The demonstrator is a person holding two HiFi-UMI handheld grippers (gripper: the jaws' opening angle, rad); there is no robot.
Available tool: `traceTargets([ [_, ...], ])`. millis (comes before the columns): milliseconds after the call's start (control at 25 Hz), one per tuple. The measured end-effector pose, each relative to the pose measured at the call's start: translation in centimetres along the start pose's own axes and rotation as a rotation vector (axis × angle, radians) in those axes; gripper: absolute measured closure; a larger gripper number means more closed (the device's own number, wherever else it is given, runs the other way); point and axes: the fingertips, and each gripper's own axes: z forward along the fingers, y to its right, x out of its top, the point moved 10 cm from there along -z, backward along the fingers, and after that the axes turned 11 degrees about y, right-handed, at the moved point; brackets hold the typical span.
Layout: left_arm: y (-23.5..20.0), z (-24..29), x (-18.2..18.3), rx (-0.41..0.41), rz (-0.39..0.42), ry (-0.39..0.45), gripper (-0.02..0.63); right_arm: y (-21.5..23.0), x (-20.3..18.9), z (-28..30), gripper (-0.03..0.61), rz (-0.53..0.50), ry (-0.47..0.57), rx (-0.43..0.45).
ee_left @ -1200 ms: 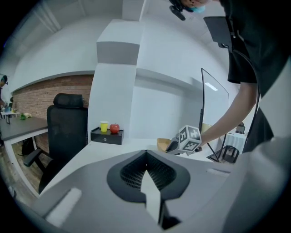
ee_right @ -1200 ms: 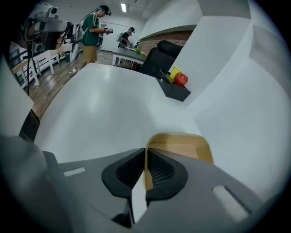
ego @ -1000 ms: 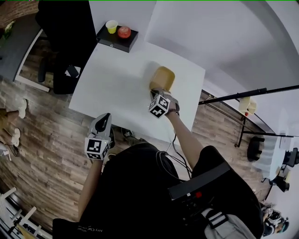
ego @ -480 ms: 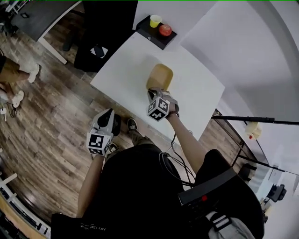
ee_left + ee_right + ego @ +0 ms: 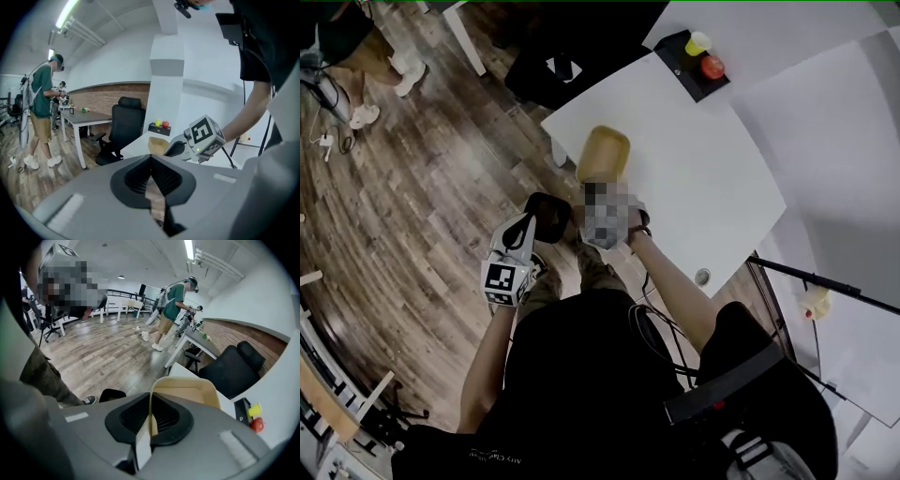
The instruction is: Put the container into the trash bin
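A tan, empty container (image 5: 603, 155) hangs tilted over the near-left edge of the white table (image 5: 703, 178). My right gripper (image 5: 600, 187) is shut on its near rim, though a mosaic patch covers most of the gripper in the head view. In the right gripper view the container's thin wall (image 5: 151, 411) stands between the pads. My left gripper (image 5: 528, 228) hovers over the wood floor left of the table, jaws together with nothing in them (image 5: 151, 158). The left gripper view shows the right gripper (image 5: 178, 149) and the container (image 5: 157, 145) ahead. I cannot make out a trash bin for certain.
A black rounded thing (image 5: 548, 214) lies on the floor by the person's feet. A black tray (image 5: 694, 66) with a yellow cup and a red fruit sits at the table's far end. Beyond are a black office chair (image 5: 124, 126), a desk, and a person in green (image 5: 176, 301).
Both grippers have swung left across the room. The container went from above the table's middle to its left edge, still held. The left gripper now sits beside the black thing on the floor.
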Motion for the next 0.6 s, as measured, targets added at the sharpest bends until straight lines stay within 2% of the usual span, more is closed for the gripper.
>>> traceTargets([
  [280, -1.4, -4.6, -3.4, 0.049, -0.032, -0.055, 0.615, -8.3, 1.3, 3.9, 0.546, -0.059, -0.005, 0.131],
  [480, -1.7, -6.8, -6.5, 0.065, -0.055, -0.091, 0.615, -13.8, 0.4, 6.7, 0.546, -0.218, -0.012, 0.205],
  [600, -2.0, -7.6, -8.5, 0.065, -0.066, -0.107, 0.615, -16.3, -0.5, 8.4, 0.546, -0.280, -0.015, 0.243],
])
